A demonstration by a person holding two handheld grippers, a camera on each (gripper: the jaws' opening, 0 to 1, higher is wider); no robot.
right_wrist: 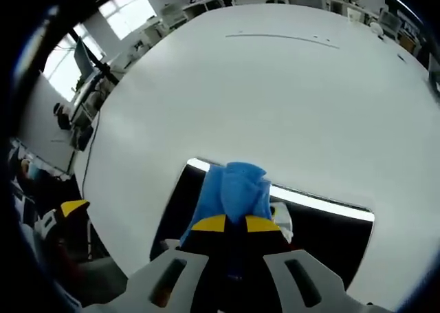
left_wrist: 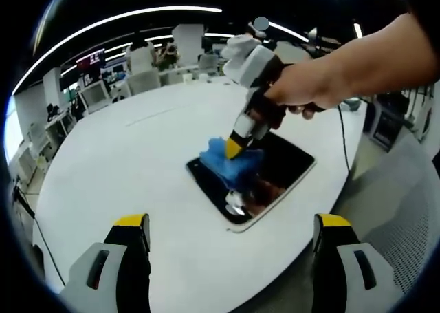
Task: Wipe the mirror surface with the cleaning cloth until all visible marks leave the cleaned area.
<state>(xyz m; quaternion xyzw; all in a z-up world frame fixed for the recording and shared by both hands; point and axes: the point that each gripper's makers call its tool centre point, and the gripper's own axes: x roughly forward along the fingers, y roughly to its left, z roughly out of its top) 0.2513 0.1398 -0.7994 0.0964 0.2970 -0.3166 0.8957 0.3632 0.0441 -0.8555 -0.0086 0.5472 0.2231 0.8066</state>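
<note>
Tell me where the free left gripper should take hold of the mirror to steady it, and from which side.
Grip the mirror by its pale rim at the bare corner nearest the left gripper, probably coming in low. It lies flat on the table, and the right gripper presses the blue cloth on the far end.

Bright overhead strip lights [left_wrist: 137, 16] glare on the mirror [right_wrist: 323, 203]; fisheye edges bend and blur.

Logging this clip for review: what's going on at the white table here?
A person is wiping a mirror lying flat on a round white table. The right gripper, held in the person's hand, is shut on a blue cleaning cloth and presses it onto the glass. The left gripper hangs back, jaws open and empty.
</note>
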